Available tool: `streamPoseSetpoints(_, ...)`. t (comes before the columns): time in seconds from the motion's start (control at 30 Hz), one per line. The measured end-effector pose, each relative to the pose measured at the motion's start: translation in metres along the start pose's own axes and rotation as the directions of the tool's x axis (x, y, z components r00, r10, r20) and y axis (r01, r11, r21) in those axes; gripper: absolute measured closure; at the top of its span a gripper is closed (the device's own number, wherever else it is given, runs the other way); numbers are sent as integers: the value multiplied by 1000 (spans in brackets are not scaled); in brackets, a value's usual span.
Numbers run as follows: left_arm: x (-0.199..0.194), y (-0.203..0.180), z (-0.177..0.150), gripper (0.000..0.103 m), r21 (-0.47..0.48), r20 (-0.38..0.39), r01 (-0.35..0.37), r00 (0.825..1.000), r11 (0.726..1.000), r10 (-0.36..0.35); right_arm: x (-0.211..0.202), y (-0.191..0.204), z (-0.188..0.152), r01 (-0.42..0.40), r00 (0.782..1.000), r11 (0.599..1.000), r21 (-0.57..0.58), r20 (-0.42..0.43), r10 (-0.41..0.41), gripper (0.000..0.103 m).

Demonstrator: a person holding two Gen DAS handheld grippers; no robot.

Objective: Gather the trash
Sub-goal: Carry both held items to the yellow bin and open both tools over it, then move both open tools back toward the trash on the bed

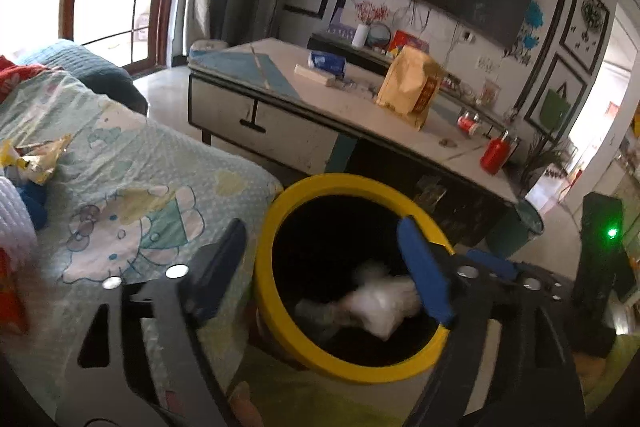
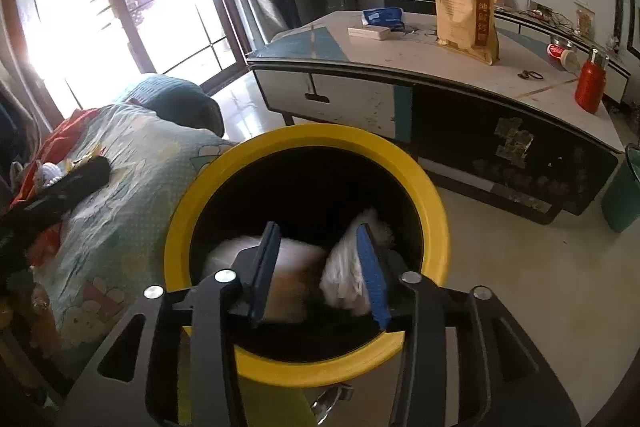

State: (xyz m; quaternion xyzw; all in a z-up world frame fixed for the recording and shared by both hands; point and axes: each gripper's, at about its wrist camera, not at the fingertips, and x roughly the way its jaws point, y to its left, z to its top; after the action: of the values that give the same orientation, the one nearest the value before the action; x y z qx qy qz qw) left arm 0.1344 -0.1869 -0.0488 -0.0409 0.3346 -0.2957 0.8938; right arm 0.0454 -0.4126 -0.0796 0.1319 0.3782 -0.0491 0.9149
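Observation:
A black bin with a yellow rim (image 1: 304, 187) (image 2: 312, 135) stands beside the quilt-covered seat. My left gripper (image 1: 320, 227) hangs over its mouth with the jaws wide apart and nothing between them. Below it a crumpled white piece of trash (image 1: 380, 299) shows blurred inside the bin. My right gripper (image 2: 317, 229) is also over the mouth, open. White crumpled trash (image 2: 344, 267) lies by its right finger, and a pale blurred piece (image 2: 296, 267) shows below the gap; neither is pinched.
A yellow snack wrapper (image 1: 36, 159) and red cloth lie on the cartoon-print quilt (image 1: 132, 187) to the left. Beyond the bin stands a low table (image 1: 360, 115) with a tan bag (image 1: 412, 87) and a red bottle (image 1: 494, 155). A teal bin (image 2: 624, 195) sits on the floor at right.

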Motion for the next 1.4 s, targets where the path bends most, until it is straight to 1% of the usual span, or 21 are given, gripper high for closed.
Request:
streamPoseSetpoints(0.07, -9, 1, 2, 23, -4, 28, 0, 1000, 1000, 0, -2, 3, 1, -3, 1000, 1000, -9, 18, 3, 59)
streamPoseSetpoints(0.1, -14, 2, 3, 19, -9, 41, -2, 999, 1000, 3, -4, 5, 1, -5, 1000, 1000, -18, 30, 5, 55)
streamPoseSetpoints(0.13, -18, 3, 4, 17, -14, 49, -4, 999, 1000, 5, -8, 10, 1, -12, 998, 999, -34, 55, 14, 49)
streamPoseSetpoints(0.17, -23, 5, 6, 13, -21, 60, -7, 998, 1000, 9, -12, 14, 1, -18, 997, 999, -43, 72, 22, 46)
streamPoseSetpoints(0.33, -44, 14, 11, 11, -37, 103, -52, 993, 998, 55, -33, 39, 5, -77, 983, 992, -102, 158, 93, 35)
streamPoseSetpoints(0.43, -52, 20, 12, 11, -49, 115, -69, 991, 996, 74, -42, 51, 7, -103, 974, 986, -127, 187, 126, 33)
streamPoseSetpoints(0.6, -70, 35, 13, 11, -88, 140, -99, 984, 991, 111, -51, 74, 11, -140, 963, 975, -175, 207, 176, 32)
streamPoseSetpoints(0.73, -85, 47, 14, 11, -107, 167, -130, 975, 986, 147, -54, 92, 11, -166, 956, 965, -205, 205, 208, 32)
streamPoseSetpoints(0.97, -107, 63, 14, 11, -132, 204, -162, 961, 978, 187, -59, 122, 11, -209, 944, 944, -256, 200, 263, 32)
streamPoseSetpoints(1.2, -130, 84, 13, 11, -168, 239, -210, 939, 963, 247, -60, 153, 11, -257, 929, 918, -303, 185, 321, 31)
streamPoseSetpoints(1.4, -151, 108, 11, 11, -218, 254, -258, 916, 941, 310, -58, 179, 11, -300, 917, 893, -335, 157, 367, 31)
